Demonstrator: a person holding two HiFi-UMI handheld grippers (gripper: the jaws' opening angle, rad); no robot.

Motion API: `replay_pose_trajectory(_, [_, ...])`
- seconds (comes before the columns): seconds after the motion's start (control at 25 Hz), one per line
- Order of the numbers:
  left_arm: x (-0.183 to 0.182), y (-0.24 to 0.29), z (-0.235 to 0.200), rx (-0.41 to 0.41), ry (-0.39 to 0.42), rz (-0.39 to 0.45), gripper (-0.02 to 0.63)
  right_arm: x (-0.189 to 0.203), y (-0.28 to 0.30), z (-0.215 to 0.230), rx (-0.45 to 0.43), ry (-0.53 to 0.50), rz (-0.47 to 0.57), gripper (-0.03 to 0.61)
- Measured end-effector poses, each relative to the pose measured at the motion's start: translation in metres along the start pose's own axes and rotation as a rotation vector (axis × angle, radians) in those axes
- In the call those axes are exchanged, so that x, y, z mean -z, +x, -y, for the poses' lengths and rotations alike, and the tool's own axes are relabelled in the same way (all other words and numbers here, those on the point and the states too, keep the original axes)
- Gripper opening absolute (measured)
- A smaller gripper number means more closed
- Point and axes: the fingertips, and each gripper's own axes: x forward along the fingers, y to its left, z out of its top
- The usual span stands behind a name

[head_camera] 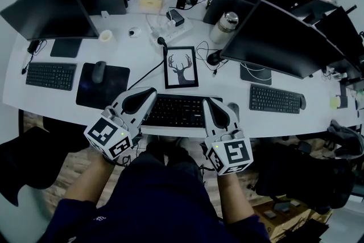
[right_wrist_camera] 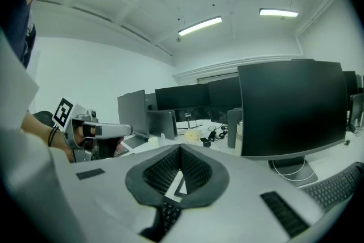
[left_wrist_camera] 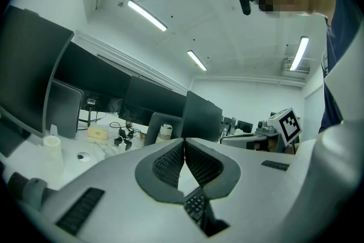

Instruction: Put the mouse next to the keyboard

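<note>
We saw a framed deer picture near the middle of the white worktop, a little back from its near edge. Behind it lay a white power strip, with a steel flask to its right and a small white cylinder to its left. One dark monitor stood toward the left end, and a second monitor toward the right end. A black mat lay by the near edge.

A curved white tabletop carries a central black keyboard, a left black keyboard and a right black keyboard. A black rectangular mouse pad lies between the left and central ones. A black-framed deer picture lies just behind the central one.
</note>
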Motion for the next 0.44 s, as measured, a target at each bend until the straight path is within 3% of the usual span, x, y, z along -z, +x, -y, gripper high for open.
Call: replay_pose_trajectory(0.44, [0.001, 0.0056, 0.0023, -0.006, -0.001, -0.004, 0.031, 0.0015, -0.0003, 0.0048, -0.01, 0.005, -0.002, 0.003])
